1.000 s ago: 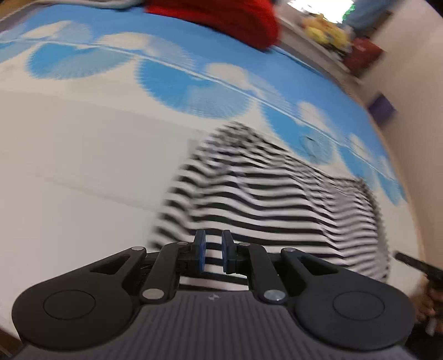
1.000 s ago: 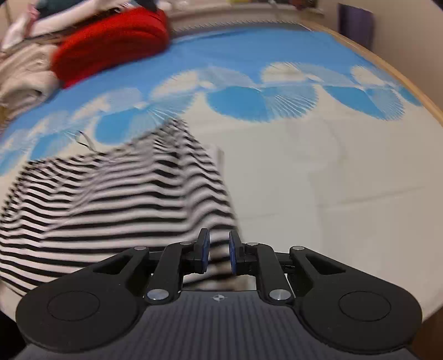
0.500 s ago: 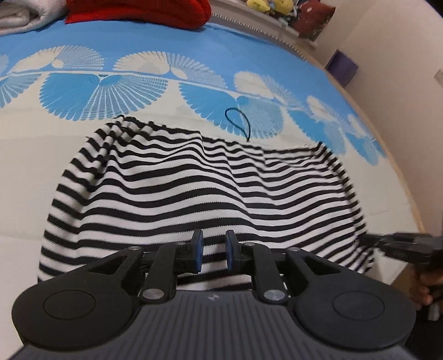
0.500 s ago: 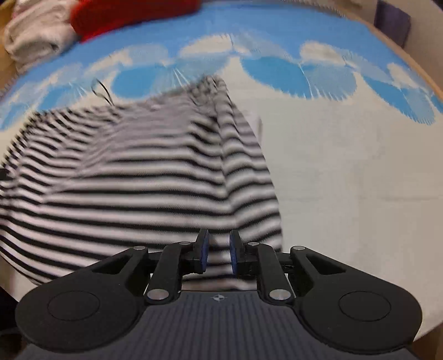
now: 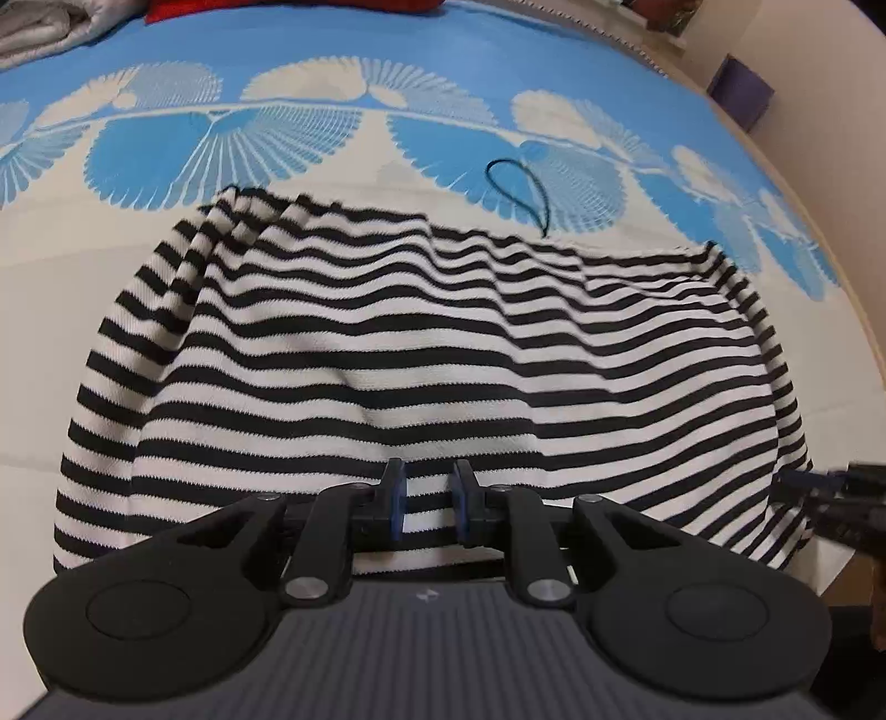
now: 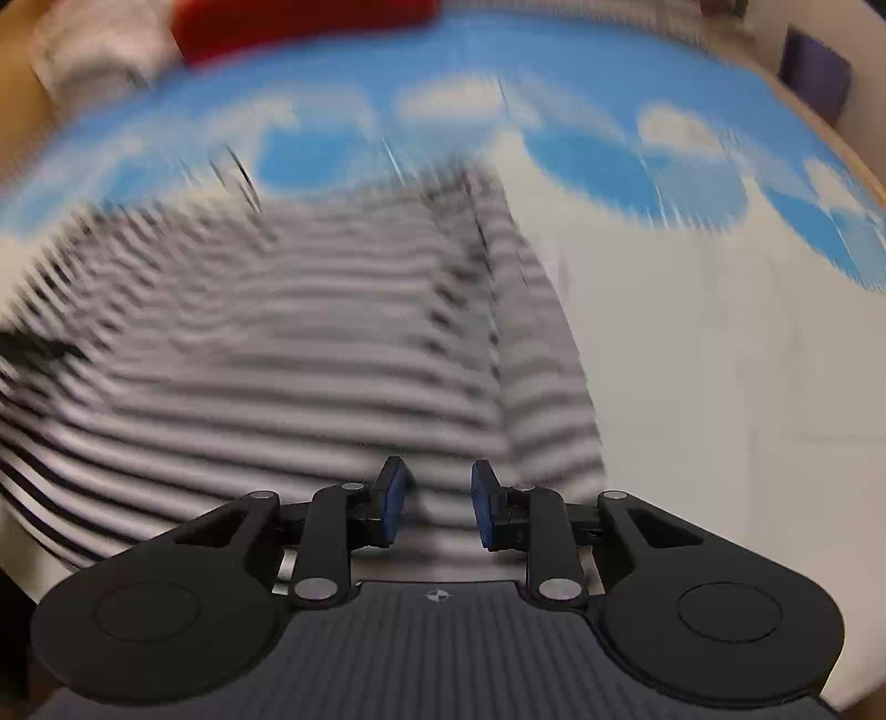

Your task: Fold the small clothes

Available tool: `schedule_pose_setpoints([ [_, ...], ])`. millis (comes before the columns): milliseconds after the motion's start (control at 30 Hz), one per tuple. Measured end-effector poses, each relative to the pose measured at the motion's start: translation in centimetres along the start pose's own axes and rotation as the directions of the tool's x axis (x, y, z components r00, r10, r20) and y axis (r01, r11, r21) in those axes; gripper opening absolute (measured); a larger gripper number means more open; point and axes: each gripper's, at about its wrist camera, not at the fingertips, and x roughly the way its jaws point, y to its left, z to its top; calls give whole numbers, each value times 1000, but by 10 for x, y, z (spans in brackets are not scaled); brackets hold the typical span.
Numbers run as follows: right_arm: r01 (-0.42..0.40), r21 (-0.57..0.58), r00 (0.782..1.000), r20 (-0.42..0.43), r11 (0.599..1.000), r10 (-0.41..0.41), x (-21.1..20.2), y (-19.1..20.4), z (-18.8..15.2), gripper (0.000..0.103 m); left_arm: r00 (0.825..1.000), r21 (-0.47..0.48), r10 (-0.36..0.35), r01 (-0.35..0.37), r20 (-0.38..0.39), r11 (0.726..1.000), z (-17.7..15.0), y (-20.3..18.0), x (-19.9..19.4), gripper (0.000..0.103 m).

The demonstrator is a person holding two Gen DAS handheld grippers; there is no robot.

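A black-and-white striped garment (image 5: 443, 343) lies spread on the bed, its near hem just under my left gripper (image 5: 426, 498). The left pads stand a little apart, with stripes showing in the gap and nothing pinched. The right wrist view is blurred. There my right gripper (image 6: 437, 504) hovers over the garment (image 6: 277, 343) near its right edge, jaws opening, with cloth behind the gap but not pressed. The right gripper's tips (image 5: 825, 487) also show at the garment's right side in the left wrist view. A thin black cord loop (image 5: 520, 188) sticks out past the far edge.
The bedcover (image 5: 277, 138) is cream with blue fan shapes. Red fabric (image 5: 288, 5) and pale folded cloth (image 5: 39, 27) lie at the far end. A purple box (image 5: 742, 94) stands by the wall on the right. The bed's edge curves close to the garment's right side.
Both grippers have come lower and closer over the garment, which now lies spread flatter. The right jaws have widened clearly, the left ones slightly.
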Motion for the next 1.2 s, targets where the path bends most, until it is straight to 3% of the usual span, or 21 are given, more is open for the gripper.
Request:
schedule_pose_setpoints([
  [200,-37,55,997,69,998,33,-13,-11,4,28,1000,1,11,-11,8,1000,-5,5,-8,22],
  [400,0,74,985,175,997,-13,-35,-19,-2,29,998,-29,18,-16,53,999,-18,16,-33,26],
  [500,24,104,954,294,994,-54,-60,-27,-4,28,996,-38,31,-27,88,999,-29,22,-53,32],
  [667,45,152,880,462,987,-111,-105,-45,-12,28,990,-51,46,-39,132,998,-48,37,-83,32],
  [833,-52,280,810,574,958,-124,-150,-71,-37,34,987,-68,70,-60,145,996,-65,48,-98,32],
  [1000,-97,375,791,592,922,-157,-166,-82,-57,35,988,-113,62,-46,142,993,-77,51,-103,32],
  [1200,-93,379,769,615,921,-175,-187,-82,-68,35,989,-142,53,-34,138,989,-85,46,-106,32],
])
